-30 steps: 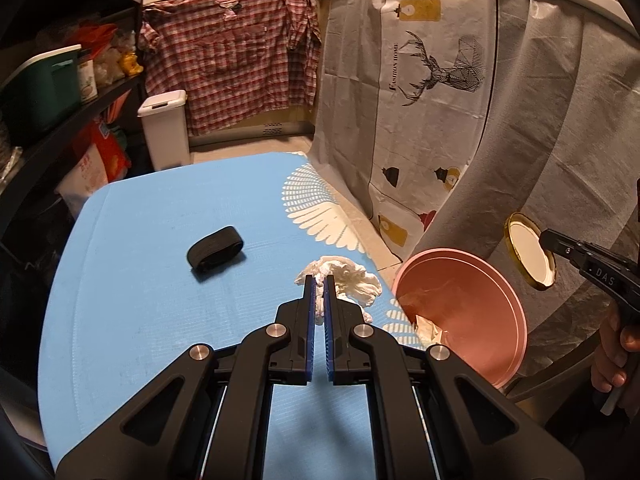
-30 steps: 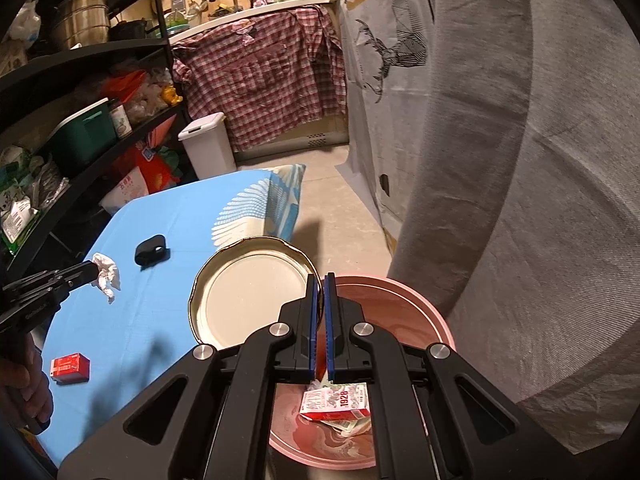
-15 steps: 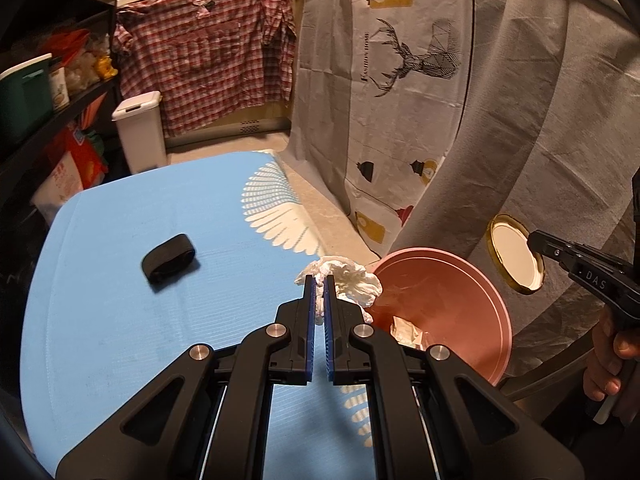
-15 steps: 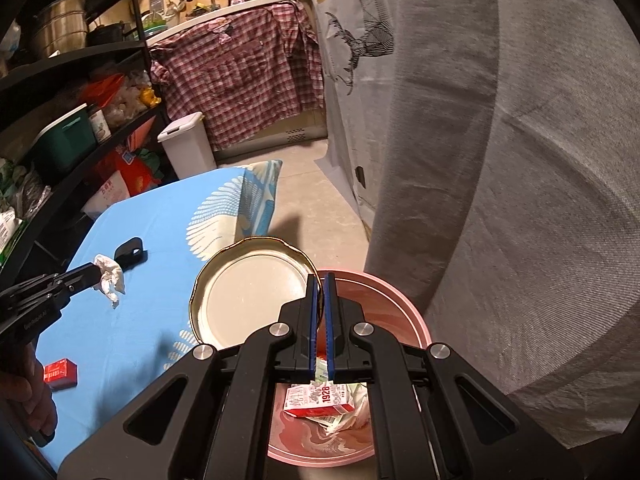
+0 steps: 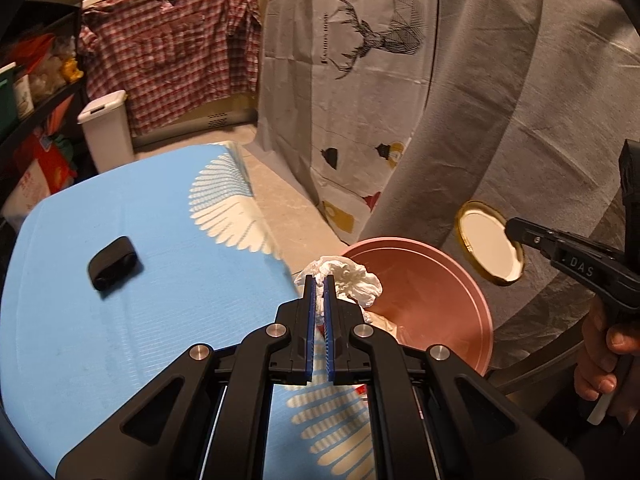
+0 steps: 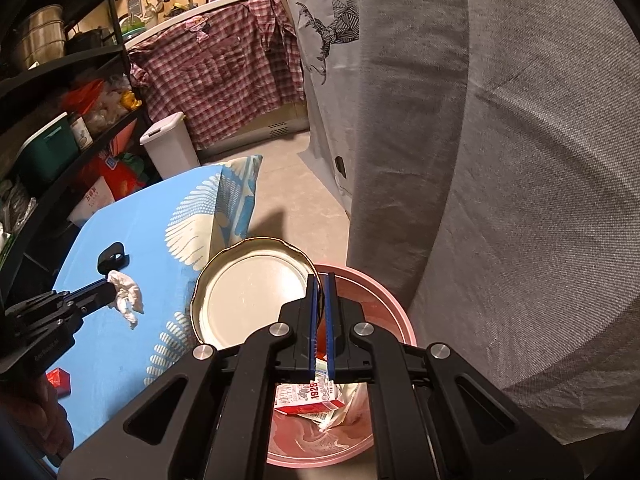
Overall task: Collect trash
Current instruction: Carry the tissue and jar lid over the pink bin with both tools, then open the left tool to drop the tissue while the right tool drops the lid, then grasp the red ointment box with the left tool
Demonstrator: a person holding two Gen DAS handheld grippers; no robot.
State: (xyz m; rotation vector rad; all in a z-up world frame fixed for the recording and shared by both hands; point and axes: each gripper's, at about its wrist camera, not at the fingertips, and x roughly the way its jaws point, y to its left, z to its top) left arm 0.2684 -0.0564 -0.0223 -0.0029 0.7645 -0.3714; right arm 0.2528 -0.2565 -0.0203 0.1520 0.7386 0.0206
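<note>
A pink basin (image 6: 394, 312) is seen just past the edge of the blue table (image 5: 120, 320). In it, a red and white carton (image 6: 310, 398) marked 1928 is lying on some crumpled wrappers (image 6: 344, 408). A round jar lid (image 6: 250, 292) with a gold rim is pinched by its edge in the closed right gripper (image 6: 319, 320) and is held over the near side of the basin. A crumpled white tissue (image 5: 352, 280) is clamped in the closed left gripper (image 5: 319, 304) and is held at the table edge, beside the basin. On the table, a small black case (image 5: 112, 268) and a small red box (image 6: 59, 380) are left lying. A white bin (image 5: 106, 132) is standing on the floor beyond the table. A grey curtain (image 6: 500, 160) is hung close behind the basin.
</note>
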